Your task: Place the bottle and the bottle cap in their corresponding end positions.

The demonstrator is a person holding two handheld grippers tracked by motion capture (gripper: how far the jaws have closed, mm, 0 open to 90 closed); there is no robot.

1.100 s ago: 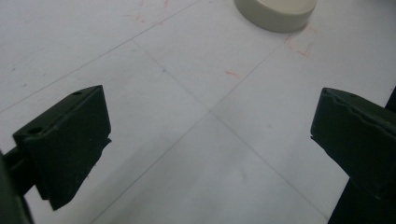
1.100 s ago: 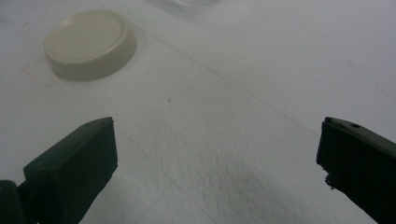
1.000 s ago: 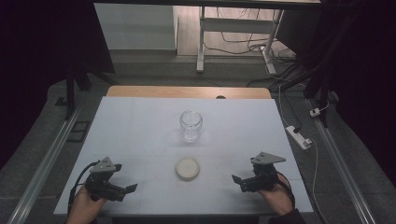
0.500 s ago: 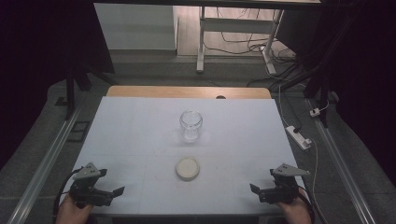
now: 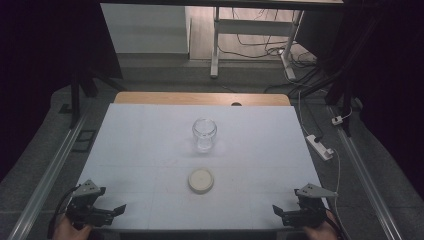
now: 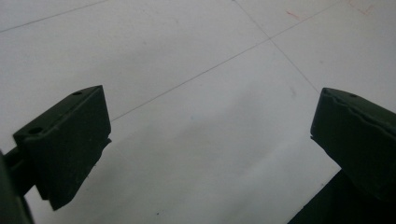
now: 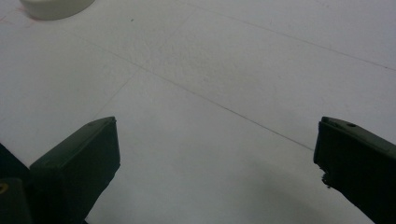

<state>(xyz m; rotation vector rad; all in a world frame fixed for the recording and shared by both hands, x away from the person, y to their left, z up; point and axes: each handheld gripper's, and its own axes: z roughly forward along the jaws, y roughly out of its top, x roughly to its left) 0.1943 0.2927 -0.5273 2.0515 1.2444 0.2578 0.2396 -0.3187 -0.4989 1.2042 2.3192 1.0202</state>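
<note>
A clear glass jar stands upright and lidless near the middle of the white table. Its round cream lid lies flat on the table in front of it, apart from the jar. My left gripper rests at the table's front left corner, open, with bare tabletop between its jaws. Over at the front right corner sits my right gripper, also open and holding nothing. An edge of the lid shows at the top left of the right gripper view.
A wooden strip runs along the table's far edge. A white power strip with a cable lies on the floor to the right. Metal rails flank both table sides. A white table frame stands beyond.
Both grippers have drawn back toward the table's front edge and outward to its corners. The jar and lid have stayed where they were.
</note>
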